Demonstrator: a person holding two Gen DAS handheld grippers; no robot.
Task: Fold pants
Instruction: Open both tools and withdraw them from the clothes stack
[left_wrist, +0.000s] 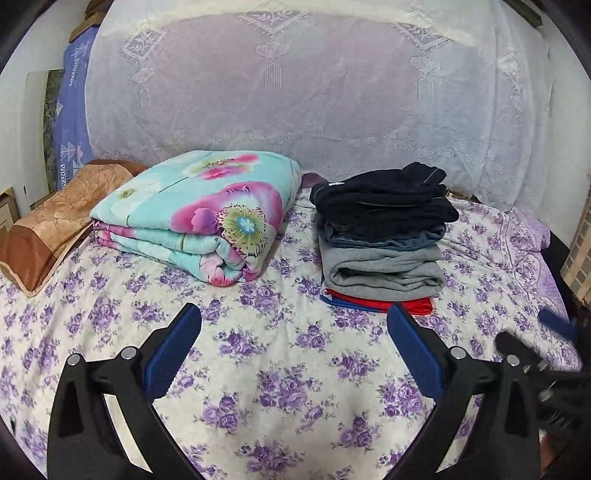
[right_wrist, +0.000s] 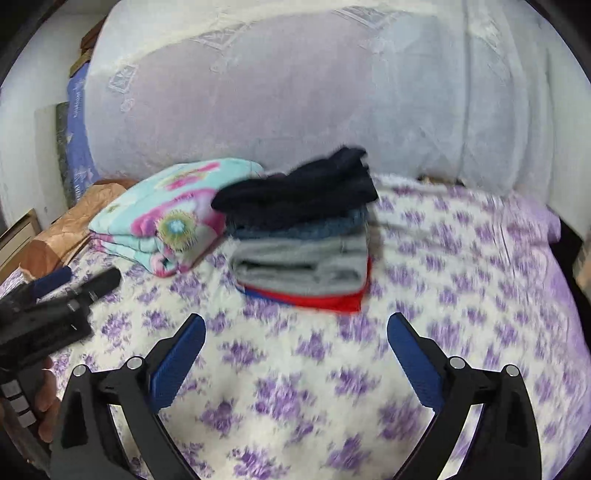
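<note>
Floral bed sheet (left_wrist: 280, 369) under me, my left hand-held gripper (left_wrist: 293, 319) and right hand-held gripper (right_wrist: 295, 328) both spread, empty. Pants (left_wrist: 384, 195) top the stack (left_wrist: 382, 266) toward the bed's far edge, beside the quilt (left_wrist: 192, 218). Soft, floppy, light I'd judge; I'd pinch the waistband corners.

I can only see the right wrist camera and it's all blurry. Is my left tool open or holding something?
Observer: The left tool is open, with only the flowery bedsheet showing between its fingers.
Operator: Is anything stuck on the top of the clothes pile?
Observer: Yes, a small white label sits at the near left edge of the dark top garment.
Operator: What's on the blue cloth by the wall?
Observer: White letters, "VINTA"; the rest is hidden.
</note>
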